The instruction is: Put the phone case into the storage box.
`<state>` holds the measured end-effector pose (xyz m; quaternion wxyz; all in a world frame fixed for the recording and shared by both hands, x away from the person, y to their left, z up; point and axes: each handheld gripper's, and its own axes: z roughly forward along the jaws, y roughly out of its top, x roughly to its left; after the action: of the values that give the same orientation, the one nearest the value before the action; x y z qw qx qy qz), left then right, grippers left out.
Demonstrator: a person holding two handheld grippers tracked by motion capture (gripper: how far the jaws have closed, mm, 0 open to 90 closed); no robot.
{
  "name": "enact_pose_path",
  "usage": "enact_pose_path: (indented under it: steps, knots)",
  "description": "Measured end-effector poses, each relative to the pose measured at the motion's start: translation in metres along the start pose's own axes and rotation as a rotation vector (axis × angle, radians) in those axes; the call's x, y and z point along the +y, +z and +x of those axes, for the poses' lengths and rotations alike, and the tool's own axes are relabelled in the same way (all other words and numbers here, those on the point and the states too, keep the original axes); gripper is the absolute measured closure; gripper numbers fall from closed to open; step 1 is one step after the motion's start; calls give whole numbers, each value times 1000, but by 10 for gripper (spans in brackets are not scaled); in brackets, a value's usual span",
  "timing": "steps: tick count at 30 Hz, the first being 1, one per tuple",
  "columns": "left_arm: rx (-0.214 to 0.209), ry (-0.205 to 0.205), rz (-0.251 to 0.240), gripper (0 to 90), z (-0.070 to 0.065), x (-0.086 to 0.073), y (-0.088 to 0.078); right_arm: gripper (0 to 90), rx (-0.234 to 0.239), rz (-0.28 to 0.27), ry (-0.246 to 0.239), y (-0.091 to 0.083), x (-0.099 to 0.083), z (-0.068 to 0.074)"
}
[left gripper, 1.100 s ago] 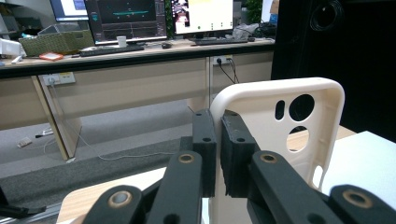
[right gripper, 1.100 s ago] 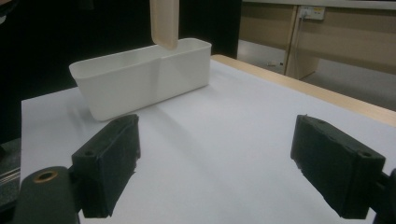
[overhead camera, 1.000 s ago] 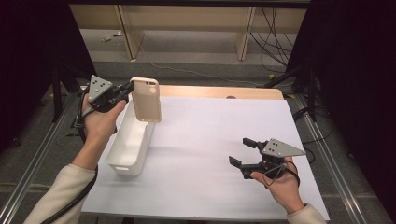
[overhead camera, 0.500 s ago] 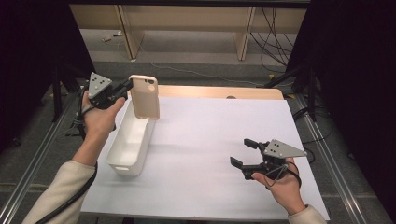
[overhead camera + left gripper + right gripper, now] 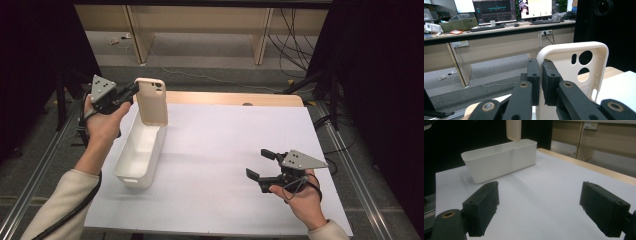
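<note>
High view, starting at the near edge: the right gripper [image 5: 260, 164] is resting low over the white sheet covering the worktop [image 5: 225, 150], near the person's right hand [image 5: 300, 197], its jaws standing wide apart with nothing between them. Compared with a second ago it is sitting in the same spot, unchanged. Farther off on the left, the white bin [image 5: 140, 150] is lying lengthwise on the sheet, also where it was. Beyond it, the left gripper [image 5: 134, 91] is pinching the left edge of the cream phone case [image 5: 151, 101], jaws nearly together on the thin wall, and is holding the case upright above the far end of the bin. Against the earlier frames the case is sitting slightly farther left and is no longer hanging past the bin's right wall.

Left gripper view is showing the pads [image 5: 534, 75] clamping the case's rim [image 5: 570, 65], camera cut-outs at upper right; the lower part of the case is being hidden behind the jaws. Right gripper view is showing the bin [image 5: 499, 162] across the sheet, with the bottom corner of the case [image 5: 514, 130] over its far end, the rest cut off by the top edge. Whether the case is touching the bin is hard to make out.
</note>
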<state>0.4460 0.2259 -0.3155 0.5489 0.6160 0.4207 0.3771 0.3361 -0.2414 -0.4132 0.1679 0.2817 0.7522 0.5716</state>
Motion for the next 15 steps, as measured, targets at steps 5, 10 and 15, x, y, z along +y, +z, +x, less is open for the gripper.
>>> enact_pose_path:
  steps: [5, 10, 15]
  knots:
    - [2, 1, 1, 849, 2, 0, 2, 168, -11, 2, -7, 0, 0, 0]
    - [5, 3, 4, 850, 3, 0, 4, 168, -8, 1, -2, -1, 0, 1]
    - [6, 4, 2, 849, 6, 0, 6, 168, -8, -17, -24, 0, 0, -1]
